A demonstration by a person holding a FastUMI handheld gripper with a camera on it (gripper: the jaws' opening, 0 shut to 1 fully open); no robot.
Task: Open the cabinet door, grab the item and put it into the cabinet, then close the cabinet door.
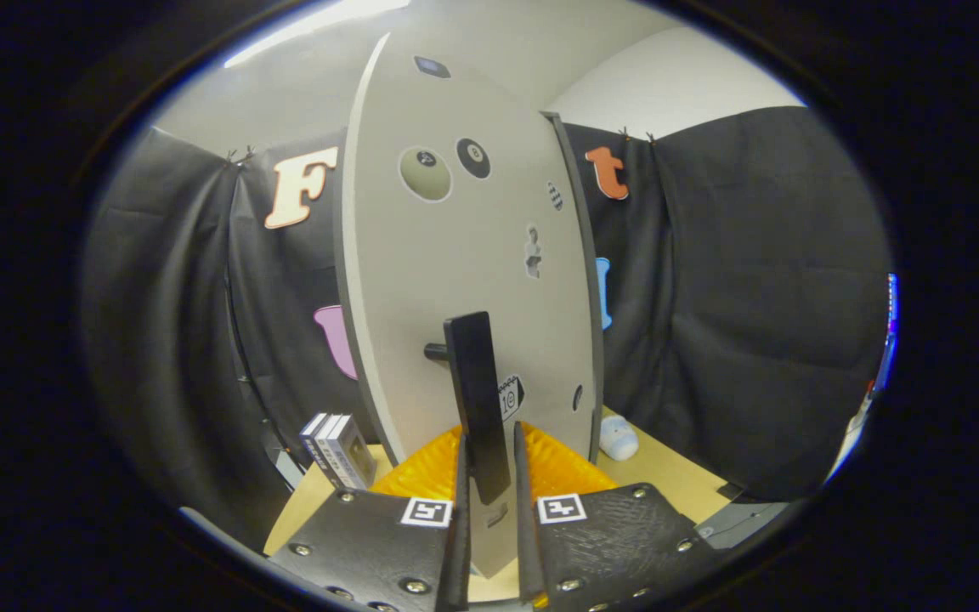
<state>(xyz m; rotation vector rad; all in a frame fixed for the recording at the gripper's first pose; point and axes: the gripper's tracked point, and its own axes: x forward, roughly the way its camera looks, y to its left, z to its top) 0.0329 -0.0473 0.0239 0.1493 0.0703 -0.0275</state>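
Standing upright between the fingers of the tool [489,484], the black handle [478,404] of the cabinet door [464,280] is flanked closely; whether both fingers press on it cannot be told. Its long axis runs vertical. A white item [618,438] is seen on the bench [676,476], right of the door; small boxes [338,450] lie left.
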